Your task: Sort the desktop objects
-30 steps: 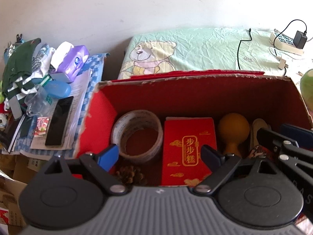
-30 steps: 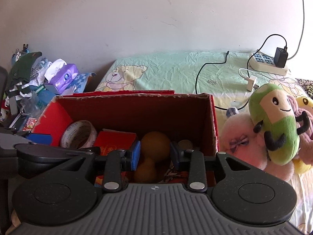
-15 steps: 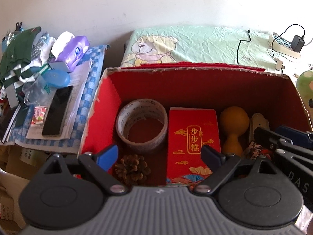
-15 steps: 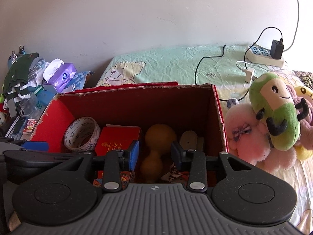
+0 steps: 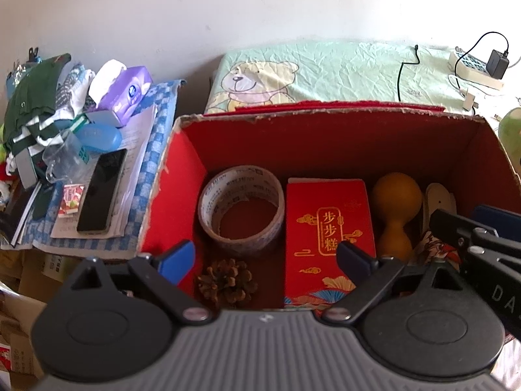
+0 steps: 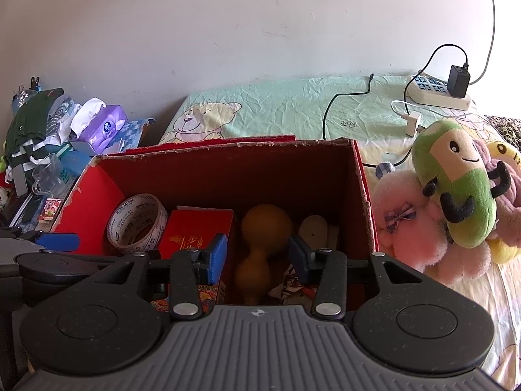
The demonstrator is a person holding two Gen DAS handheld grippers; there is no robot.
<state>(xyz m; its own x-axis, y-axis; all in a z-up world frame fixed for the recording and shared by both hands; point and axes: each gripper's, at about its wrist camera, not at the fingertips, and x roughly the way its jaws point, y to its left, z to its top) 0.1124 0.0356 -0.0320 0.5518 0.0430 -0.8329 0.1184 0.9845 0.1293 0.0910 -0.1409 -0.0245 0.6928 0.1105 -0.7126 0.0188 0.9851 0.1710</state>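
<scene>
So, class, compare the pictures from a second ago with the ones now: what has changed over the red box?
Both tools have risen and drawn back a little, so the views look deeper into the red box; the pine cone shows fully now. The left tool and right tool stay open, holding nothing. The tape roll, red packet and gourd lie where they were.
</scene>
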